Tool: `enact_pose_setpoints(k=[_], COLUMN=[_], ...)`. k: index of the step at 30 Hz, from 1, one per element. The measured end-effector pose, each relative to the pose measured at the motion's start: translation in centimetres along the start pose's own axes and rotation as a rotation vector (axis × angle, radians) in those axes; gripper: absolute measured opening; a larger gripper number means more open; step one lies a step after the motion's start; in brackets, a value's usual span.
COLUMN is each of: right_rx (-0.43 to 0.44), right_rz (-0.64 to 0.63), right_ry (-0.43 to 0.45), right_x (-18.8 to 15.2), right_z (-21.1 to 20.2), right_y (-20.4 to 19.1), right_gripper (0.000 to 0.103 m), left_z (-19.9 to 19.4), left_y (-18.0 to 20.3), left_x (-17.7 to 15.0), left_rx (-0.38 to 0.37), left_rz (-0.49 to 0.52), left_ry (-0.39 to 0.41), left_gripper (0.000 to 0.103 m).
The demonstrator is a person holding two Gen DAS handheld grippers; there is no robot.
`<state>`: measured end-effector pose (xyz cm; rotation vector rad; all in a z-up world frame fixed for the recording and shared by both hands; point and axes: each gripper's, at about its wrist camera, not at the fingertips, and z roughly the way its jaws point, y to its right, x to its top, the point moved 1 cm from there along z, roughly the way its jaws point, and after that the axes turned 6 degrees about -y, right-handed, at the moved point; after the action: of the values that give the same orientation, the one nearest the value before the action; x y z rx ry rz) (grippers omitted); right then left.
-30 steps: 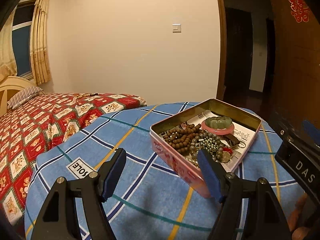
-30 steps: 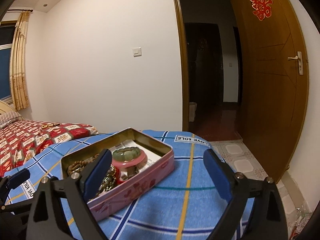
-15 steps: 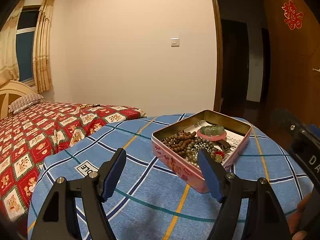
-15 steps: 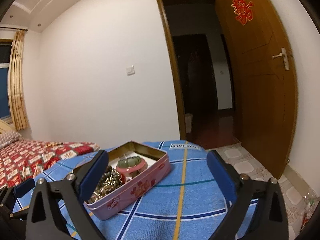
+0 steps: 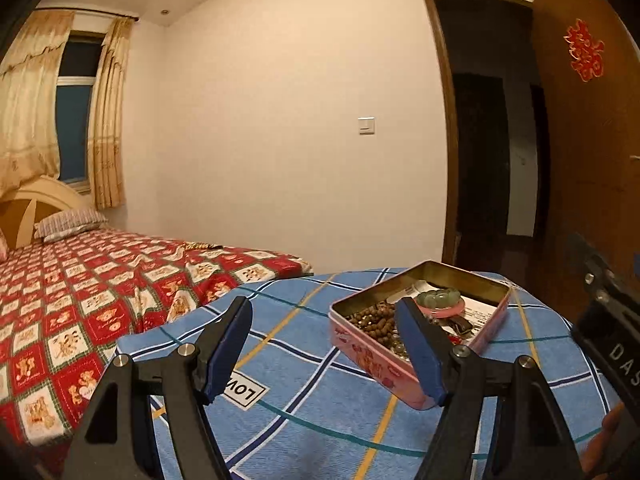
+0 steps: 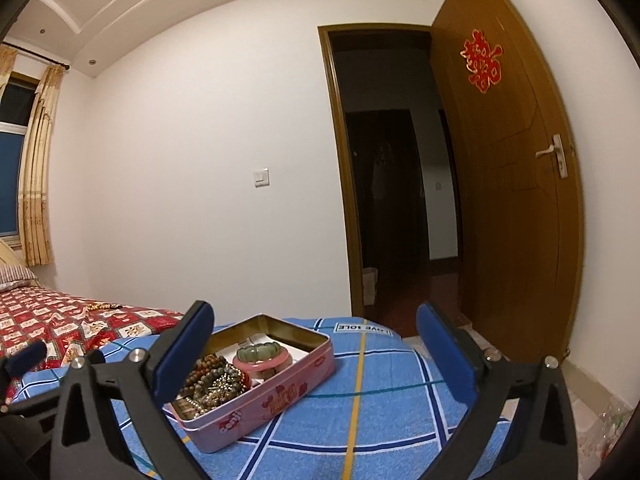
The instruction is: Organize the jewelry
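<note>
A pink tin box (image 5: pixel 372 350) stands open on a blue checked cloth (image 5: pixel 304 356). It holds brown bead strings (image 5: pixel 372 322), grey-green beads, and a green bangle (image 5: pixel 438 297) on a pink bangle. The tin also shows in the right wrist view (image 6: pixel 276 394), with the green bangle (image 6: pixel 261 351) and beads (image 6: pixel 216 378). My left gripper (image 5: pixel 326 342) is open and empty, above and short of the tin. My right gripper (image 6: pixel 316 354) is open and empty, raised above the tin's right side.
A bed with a red patterned cover (image 5: pixel 80 280) lies to the left. An open wooden door (image 6: pixel 508 184) and dark doorway (image 6: pixel 388 184) are to the right. The right gripper's body (image 5: pixel 608 336) shows at the left view's right edge.
Both grippers have lifted and pulled back from the tin, so it looks smaller and lower in both views. Both stay open and empty.
</note>
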<state>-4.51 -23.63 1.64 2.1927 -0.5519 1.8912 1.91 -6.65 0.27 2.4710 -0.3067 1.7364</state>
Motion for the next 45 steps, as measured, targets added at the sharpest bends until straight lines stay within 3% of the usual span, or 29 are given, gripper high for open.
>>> enact_pose_setpoints(k=[45], right_rx=[-0.004], right_rz=[-0.027], right_ry=[-0.003], right_x=[0.04], right_z=[0.03], right_y=[-0.26], right_gripper=[0.103], left_z=[0.37], left_y=[0.01], left_x=[-0.26], left_rx=[-0.027], left_rz=[-0.002], left_ry=[-0.024], left_gripper=[0.076])
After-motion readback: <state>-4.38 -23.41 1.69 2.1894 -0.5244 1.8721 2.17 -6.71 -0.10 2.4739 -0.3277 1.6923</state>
